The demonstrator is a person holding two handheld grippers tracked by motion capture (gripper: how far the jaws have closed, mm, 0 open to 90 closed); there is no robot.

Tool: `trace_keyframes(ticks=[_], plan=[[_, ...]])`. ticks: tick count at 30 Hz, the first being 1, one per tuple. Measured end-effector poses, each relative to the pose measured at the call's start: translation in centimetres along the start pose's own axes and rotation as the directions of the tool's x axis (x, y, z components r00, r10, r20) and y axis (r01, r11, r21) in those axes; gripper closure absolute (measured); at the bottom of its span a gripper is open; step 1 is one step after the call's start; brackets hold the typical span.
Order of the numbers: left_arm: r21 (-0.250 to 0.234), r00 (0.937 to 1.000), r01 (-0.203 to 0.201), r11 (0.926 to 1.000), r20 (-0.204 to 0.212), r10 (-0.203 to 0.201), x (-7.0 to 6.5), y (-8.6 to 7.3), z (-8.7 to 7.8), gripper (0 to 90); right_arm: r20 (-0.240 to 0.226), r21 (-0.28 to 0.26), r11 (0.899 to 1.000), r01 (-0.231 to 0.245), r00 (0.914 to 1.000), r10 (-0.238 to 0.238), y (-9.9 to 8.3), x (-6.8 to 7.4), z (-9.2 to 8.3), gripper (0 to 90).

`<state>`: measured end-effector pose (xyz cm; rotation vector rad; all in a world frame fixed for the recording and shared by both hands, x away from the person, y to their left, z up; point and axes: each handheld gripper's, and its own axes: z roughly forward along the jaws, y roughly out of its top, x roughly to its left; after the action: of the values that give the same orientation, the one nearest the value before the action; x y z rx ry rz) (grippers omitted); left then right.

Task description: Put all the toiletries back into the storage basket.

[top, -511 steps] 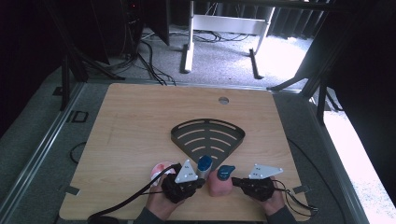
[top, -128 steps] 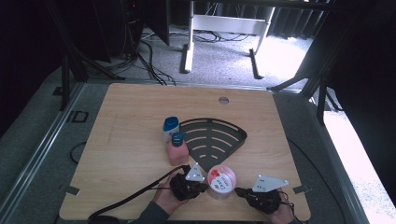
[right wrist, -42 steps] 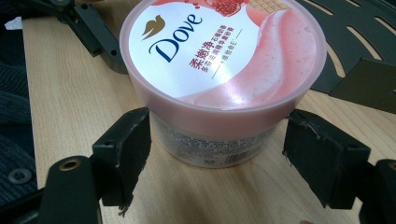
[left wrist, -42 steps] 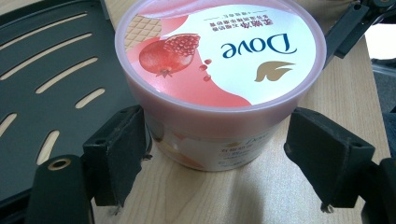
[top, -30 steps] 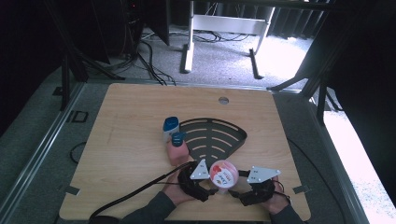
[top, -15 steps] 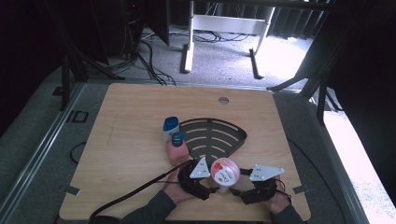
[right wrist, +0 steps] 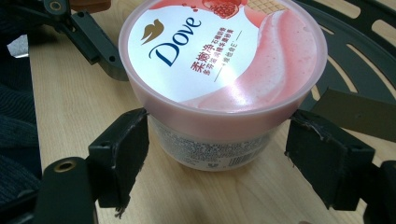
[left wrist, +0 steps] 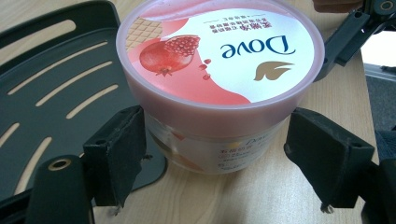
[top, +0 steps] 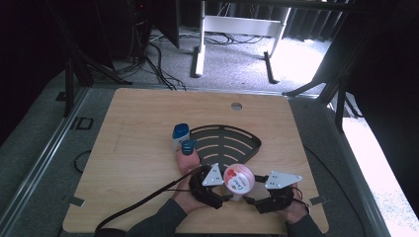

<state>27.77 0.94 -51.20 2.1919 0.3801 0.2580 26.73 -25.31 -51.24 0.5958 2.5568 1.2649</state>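
Beside the black slotted tray, its front edge, the Dove tub has edged forward; left gripper and right gripper bracket it, jaws apparently released, grasp pending.

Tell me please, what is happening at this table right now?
A person holds a claw in each hand, and both meet at a pink Dove tub that stands on the wooden table, just in front of a black slotted tray. The left claw and the right claw each have their jaws on both sides of the tub. Two blue-capped bottles stand at the tray's left edge.
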Motion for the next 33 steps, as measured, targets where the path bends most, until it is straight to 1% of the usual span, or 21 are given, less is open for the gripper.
trace_keyframes(ticks=[4, 6, 8, 12, 13, 14, 19, 26, 33], plan=[[0.002, 1.0000, -0.005, 1.0000, -0.005, 0.005, 0.2, 0.4, -0.1, 20.9, 0.005, -0.006, 1.000, 0.006, 1.0000, -0.006, 0.4, -0.2, -0.1, 21.2], [0.012, 0.9998, -0.016, 0.9998, -0.009, 0.016, 0.3, 0.6, -0.2, 20.9, 0.006, -0.007, 1.000, 0.007, 1.0000, -0.007, 0.4, -0.3, -0.1, 21.1], [0.015, 0.9998, -0.016, 0.9998, -0.014, 0.016, 0.4, 0.8, -0.2, 20.9, 0.014, -0.007, 1.000, 0.010, 0.9998, -0.010, 0.6, -0.4, -0.2, 20.7], [0.008, 1.0000, -0.007, 0.9999, -0.007, 0.007, 0.7, 0.9, -0.1, 20.9, 0.017, -0.007, 1.000, 0.014, 0.9998, -0.014, 0.8, -0.6, -0.2, 20.7], [0.001, 1.0000, 0.003, 1.0000, -0.006, -0.003, 0.7, 0.9, -0.1, 20.9, 0.018, -0.008, 1.000, 0.017, 0.9997, -0.017, 0.9, -0.6, -0.3, 20.7], [0.001, 1.0000, 0.004, 1.0000, -0.006, -0.004, 0.8, 0.9, -0.1, 21.0, 0.020, -0.008, 1.000, 0.018, 0.9996, -0.018, 1.0, -0.7, -0.3, 20.6], [-0.005, 0.9999, 0.002, 1.0000, -0.012, -0.003, 1.1, 1.1, -0.3, 21.0, 0.012, -0.013, 1.000, 0.017, 0.9998, -0.017, 1.3, -1.1, -0.3, 20.7], [-0.002, 0.9998, -0.001, 1.0000, -0.020, 0.001, 1.6, 1.4, -0.4, 20.9, 0.012, -0.013, 1.000, 0.026, 0.9996, -0.026, 1.7, -1.6, -0.1, 20.6], [0.006, 0.9998, -0.002, 1.0000, -0.019, 0.002, 2.3, 1.7, 0.0, 20.9, 0.023, -0.009, 1.000, 0.028, 0.9994, -0.028, 2.0, -2.1, 0.0, 20.3]])
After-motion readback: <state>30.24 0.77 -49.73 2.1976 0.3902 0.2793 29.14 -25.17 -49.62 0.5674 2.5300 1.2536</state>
